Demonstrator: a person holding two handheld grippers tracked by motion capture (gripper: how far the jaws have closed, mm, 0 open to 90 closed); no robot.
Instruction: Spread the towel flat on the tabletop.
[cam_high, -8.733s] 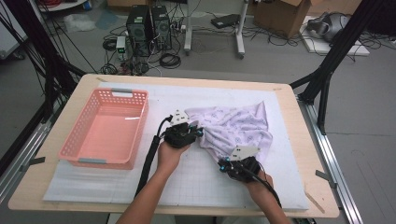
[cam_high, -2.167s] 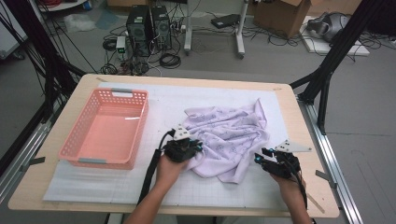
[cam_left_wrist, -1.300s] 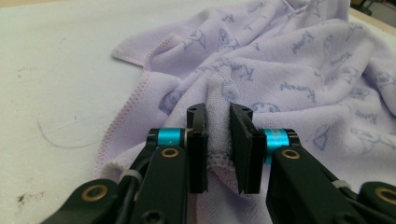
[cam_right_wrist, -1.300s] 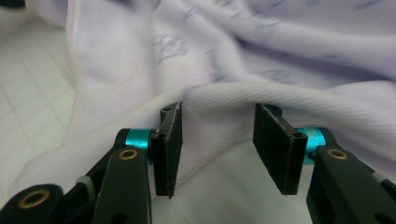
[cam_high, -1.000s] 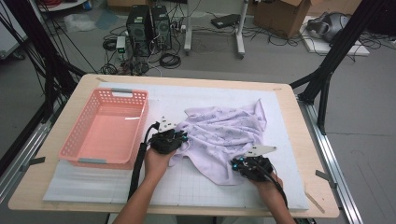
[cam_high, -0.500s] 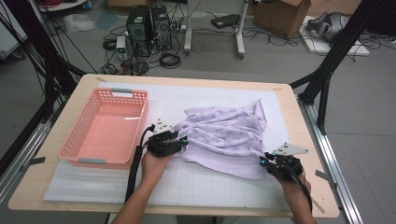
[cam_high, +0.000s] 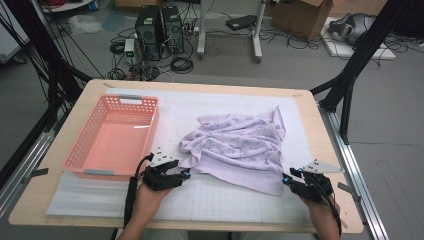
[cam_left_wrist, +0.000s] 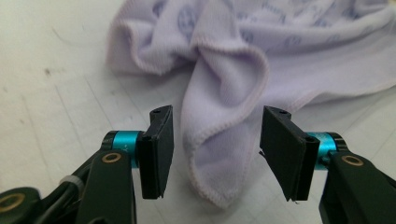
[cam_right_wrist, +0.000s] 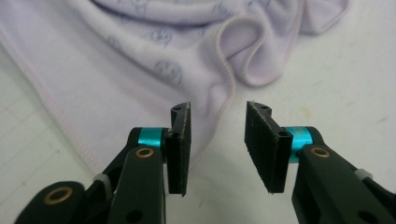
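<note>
A lilac printed towel (cam_high: 235, 147) lies loosely spread on the white gridded mat (cam_high: 225, 200), its far part still rumpled. My left gripper (cam_high: 184, 174) rests at the towel's near left corner. In the left gripper view my gripper (cam_left_wrist: 217, 114) is open, and a folded corner of the towel (cam_left_wrist: 224, 79) lies on the mat between the jaws. My right gripper (cam_high: 286, 179) sits at the near right corner. In the right gripper view my gripper (cam_right_wrist: 218, 107) is open too, the towel (cam_right_wrist: 140, 56) hem running under its left jaw.
A pink plastic basket (cam_high: 102, 172) stands with nothing in it on the left of the table, close beside my left hand. The wooden table edge (cam_high: 345, 220) runs just behind my right hand. Black frame legs, computers and cables lie beyond the far edge.
The towel has been pulled wider and flatter across the mat. My left hand has drawn back toward the near edge; my right hand swung right, then settled at the near right corner.
</note>
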